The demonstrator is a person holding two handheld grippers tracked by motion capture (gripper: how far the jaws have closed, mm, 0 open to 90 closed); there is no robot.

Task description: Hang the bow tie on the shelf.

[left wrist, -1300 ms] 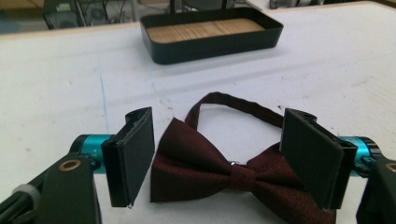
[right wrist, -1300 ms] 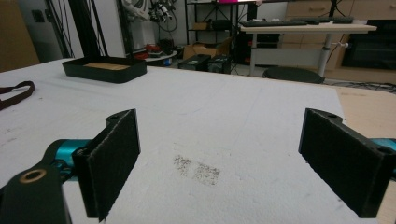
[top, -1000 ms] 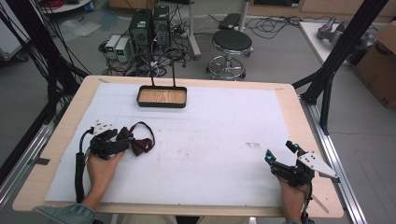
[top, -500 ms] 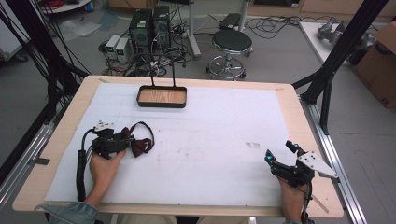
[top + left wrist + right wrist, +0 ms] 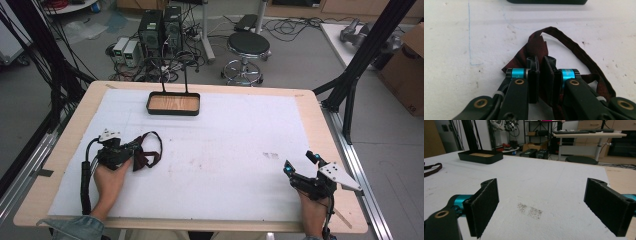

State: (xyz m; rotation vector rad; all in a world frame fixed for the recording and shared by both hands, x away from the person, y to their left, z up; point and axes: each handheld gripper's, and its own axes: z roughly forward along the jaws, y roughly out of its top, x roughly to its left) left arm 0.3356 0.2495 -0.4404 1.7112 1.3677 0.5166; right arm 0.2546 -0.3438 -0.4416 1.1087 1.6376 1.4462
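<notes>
Maroon fabric strap [image 5: 537, 50] sits clamped in the left gripper [image 5: 541, 75], whose jaws have just closed. The pick-up is under way; next comes a lift toward the black tray [image 5: 173, 104]. The right gripper [image 5: 549, 205] idles, jaws wide apart.

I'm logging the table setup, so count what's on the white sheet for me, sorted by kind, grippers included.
Grippers: 2, the left gripper with its jaws just closed on the cloth, and the right gripper with its jaws apart.
Dark red cloth band: 1.
Black tray with a wooden floor: 1.
Total: 4.
</notes>
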